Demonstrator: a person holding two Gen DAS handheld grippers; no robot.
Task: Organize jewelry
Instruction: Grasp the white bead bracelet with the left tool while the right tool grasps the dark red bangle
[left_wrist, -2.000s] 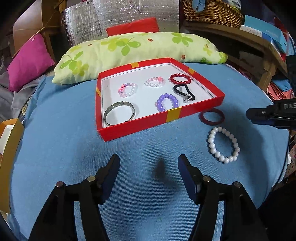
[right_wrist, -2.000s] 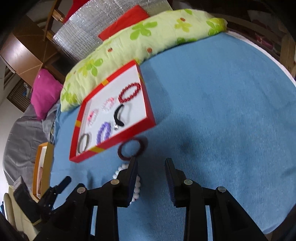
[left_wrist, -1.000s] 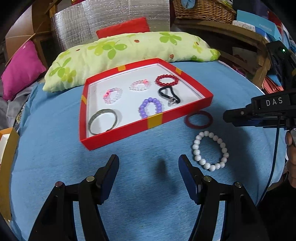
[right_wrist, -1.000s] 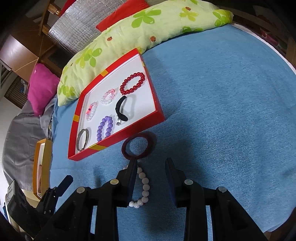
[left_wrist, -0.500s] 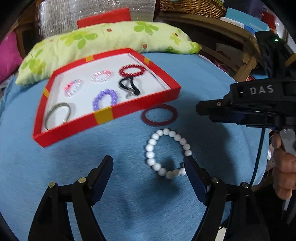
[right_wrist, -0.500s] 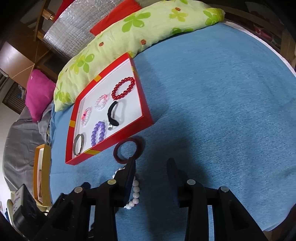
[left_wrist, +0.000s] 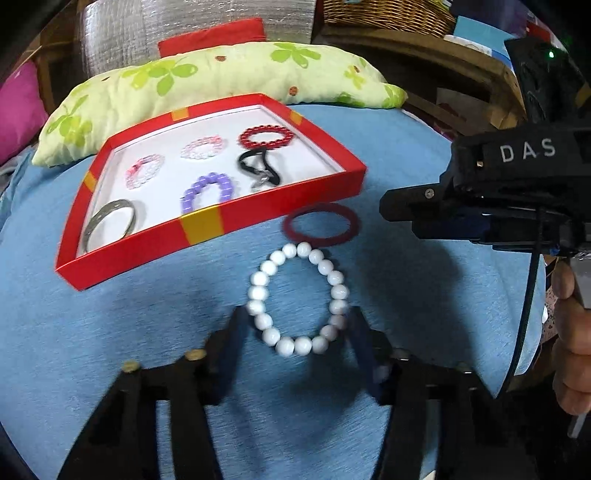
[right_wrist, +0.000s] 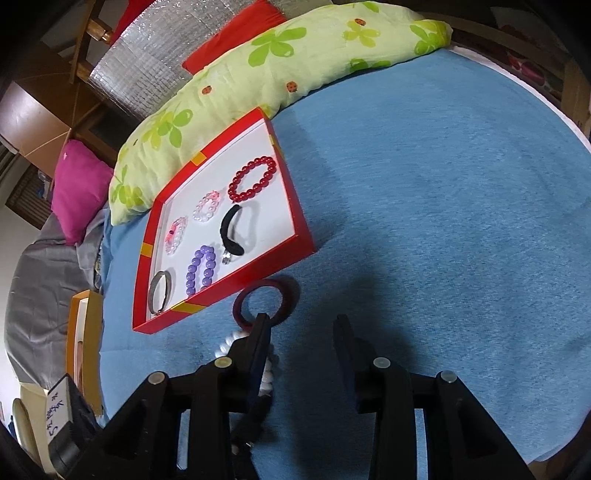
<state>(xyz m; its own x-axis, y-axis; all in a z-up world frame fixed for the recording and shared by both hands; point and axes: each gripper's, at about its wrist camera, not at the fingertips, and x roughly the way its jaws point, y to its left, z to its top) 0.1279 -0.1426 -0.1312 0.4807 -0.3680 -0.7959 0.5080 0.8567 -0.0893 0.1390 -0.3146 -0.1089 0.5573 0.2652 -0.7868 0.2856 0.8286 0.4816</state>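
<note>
A red tray (left_wrist: 207, 223) (right_wrist: 303, 236) with a white floor holds several bracelets and a black hair tie (left_wrist: 258, 166). On the blue cloth in front of it lie a dark red bangle (left_wrist: 320, 224) (right_wrist: 286, 295) and a white bead bracelet (left_wrist: 299, 297) (right_wrist: 231, 341). My left gripper (left_wrist: 297, 328) is open, its fingers on either side of the white bracelet's near part. My right gripper (right_wrist: 301, 332) is open and empty, low over the cloth just right of the bangle; it shows at the right of the left wrist view (left_wrist: 402, 206).
A green flowered pillow (left_wrist: 221, 74) lies behind the tray. A pink cushion (right_wrist: 77, 181) and an orange box (right_wrist: 85, 332) are at the left. A wicker basket (left_wrist: 384, 14) and a wooden shelf stand at the back right. The round table's edge curves at the right.
My left gripper has moved right and forward, from in front of the tray to straddling the white bracelet. The right gripper has stayed about where it was.
</note>
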